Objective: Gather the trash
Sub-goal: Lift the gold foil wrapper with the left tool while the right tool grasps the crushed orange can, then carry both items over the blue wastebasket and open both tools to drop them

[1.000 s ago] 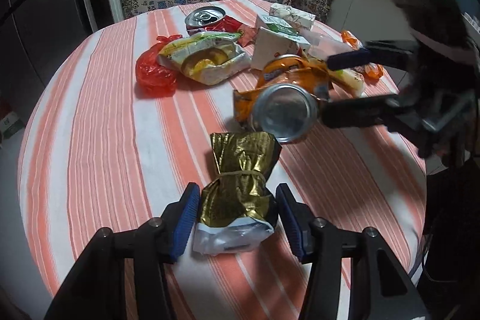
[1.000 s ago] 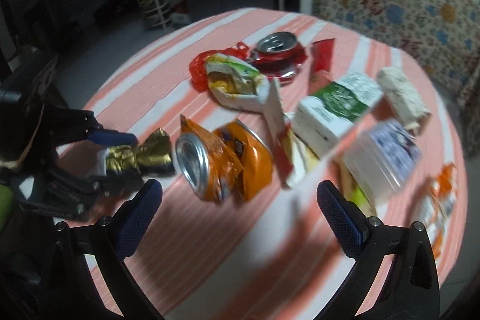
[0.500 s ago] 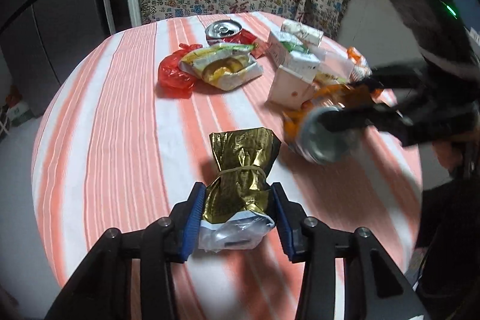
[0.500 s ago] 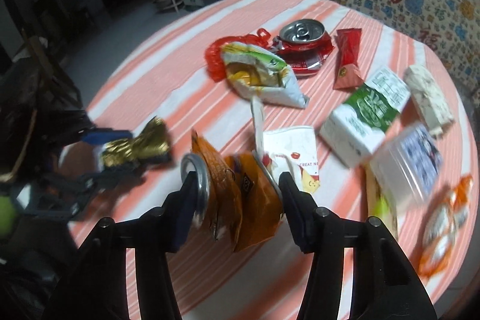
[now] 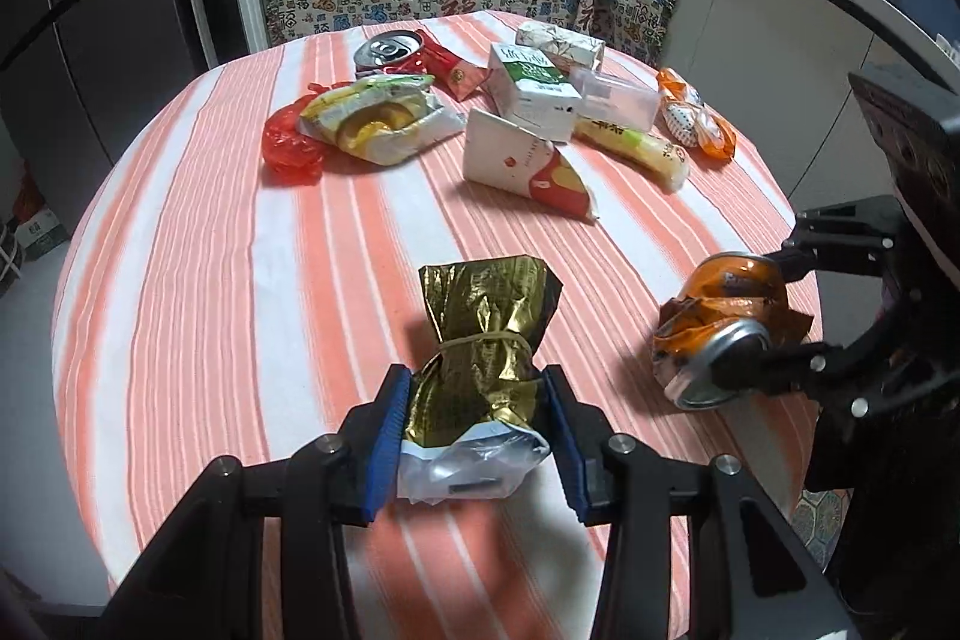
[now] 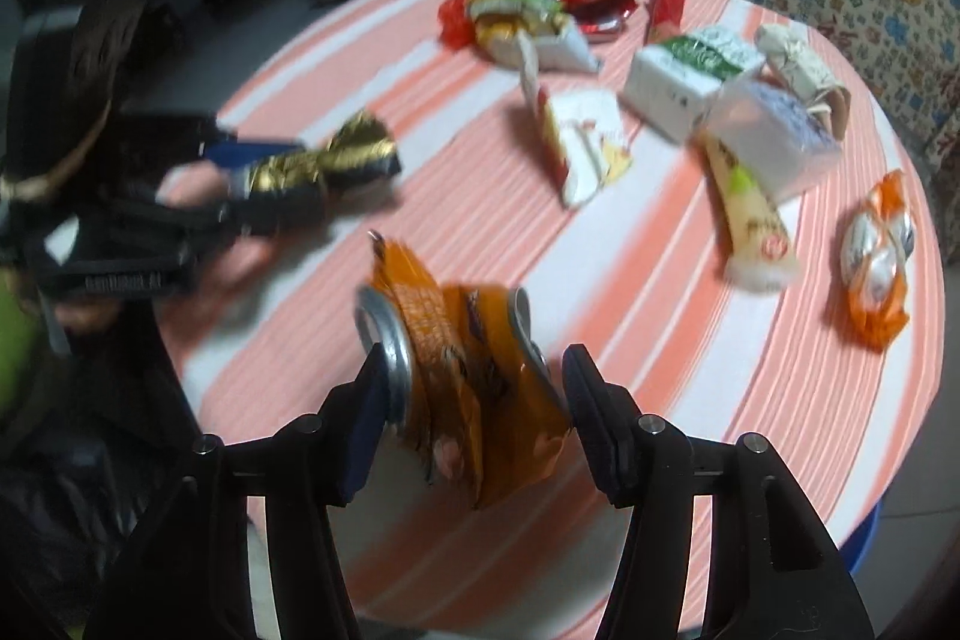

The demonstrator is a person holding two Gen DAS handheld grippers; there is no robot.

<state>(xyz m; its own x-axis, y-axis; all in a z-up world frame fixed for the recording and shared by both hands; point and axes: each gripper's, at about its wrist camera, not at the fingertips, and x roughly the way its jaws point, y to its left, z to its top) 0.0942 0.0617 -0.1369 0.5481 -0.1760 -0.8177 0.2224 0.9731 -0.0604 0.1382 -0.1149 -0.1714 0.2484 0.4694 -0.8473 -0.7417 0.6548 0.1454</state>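
Both grippers now loaded, and both loads lifting off the cloth

A second ago the left gripper (image 5: 477, 436) stood open around the gold foil bag (image 5: 480, 370) and the right gripper (image 6: 471, 418) was wide open short of the crushed orange can (image 6: 462, 376); now each has closed onto its piece, blue pads (image 5: 390, 436) pressed to the bag's sides at lower centre of the left view, the can pinched end to end at lower centre of the right view (that view is motion-blurred). The can has left the pile for the right edge of the left view, seemingly clear of the striped tablecloth (image 5: 210, 280). Two pieces look ready for disposal, though no bin shows; the red can (image 5: 387, 51), green carton (image 5: 531, 91) and wrappers remain in the upper middle.
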